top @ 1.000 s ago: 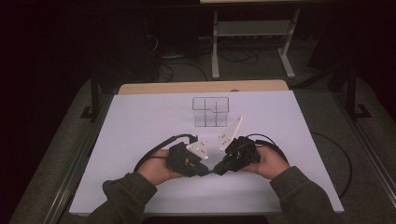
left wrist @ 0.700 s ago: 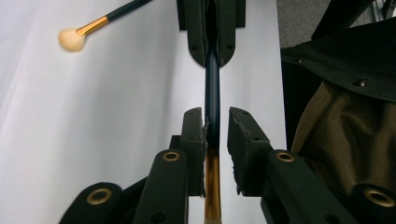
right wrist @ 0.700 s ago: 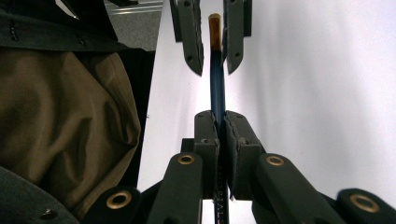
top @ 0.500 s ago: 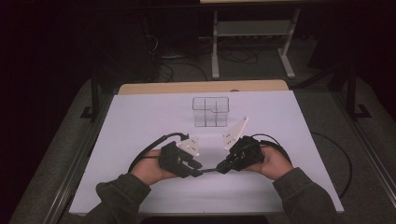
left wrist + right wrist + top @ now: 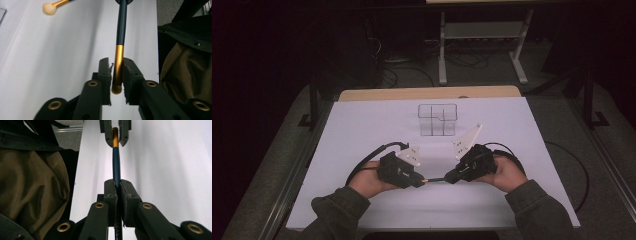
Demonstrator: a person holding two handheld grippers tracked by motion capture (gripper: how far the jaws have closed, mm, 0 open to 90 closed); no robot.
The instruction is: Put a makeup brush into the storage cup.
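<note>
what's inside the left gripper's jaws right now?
The gold ferrule end of a dark blue makeup brush sits between the left gripper jaws. The right gripper clamps its handle. The jaws' pads cover the contact itself, so whether they actually touch the ferrule is unclear.

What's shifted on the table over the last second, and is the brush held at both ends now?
Both hands drew back toward the person's edge and spread slightly. The left gripper now has the brush by its gold end, jaws around it with a slight gap on one side; the right gripper stays shut on the dark handle. The clear organizer and the second brush have not moved.
</note>
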